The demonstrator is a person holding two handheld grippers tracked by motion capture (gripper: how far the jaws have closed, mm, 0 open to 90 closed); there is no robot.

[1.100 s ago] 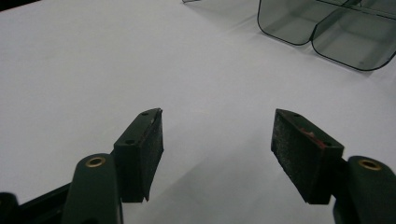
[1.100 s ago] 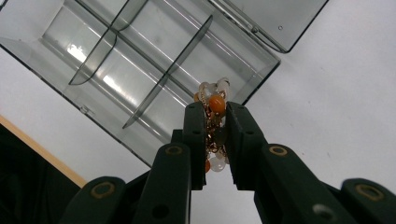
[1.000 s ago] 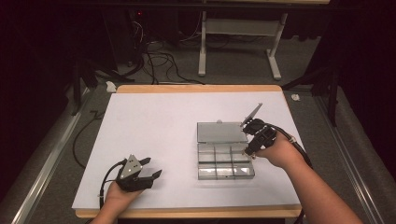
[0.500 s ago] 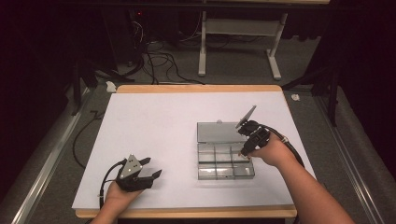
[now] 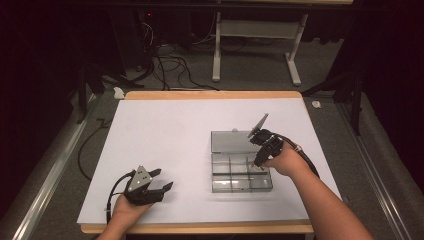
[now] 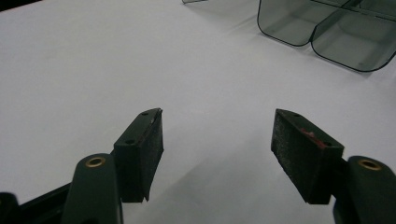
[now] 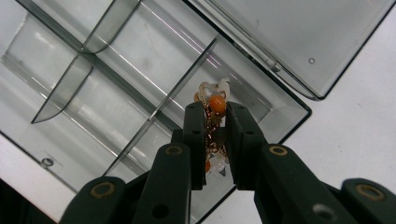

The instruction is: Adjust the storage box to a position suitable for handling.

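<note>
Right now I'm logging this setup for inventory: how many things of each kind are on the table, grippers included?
Clear compartment box, lid open: 1
Beaded piece, orange and clear beads, clamped in the right gripper: 1
Grippers, counting the open left gripper: 2
Total: 4

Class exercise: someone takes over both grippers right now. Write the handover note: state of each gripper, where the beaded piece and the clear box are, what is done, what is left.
Right gripper: shut on the beaded piece of orange and clear beads, held over a corner compartment of the compartment box, next to its lid.
Left gripper: open, holding nothing, at the table's near left, apart from the box.
Box: on the white table, lid open and lying flat behind it; the compartments in sight look bare.
Done: beads picked up and brought over the box.
Left: likely lower and release them, then perhaps close the lid.
</note>
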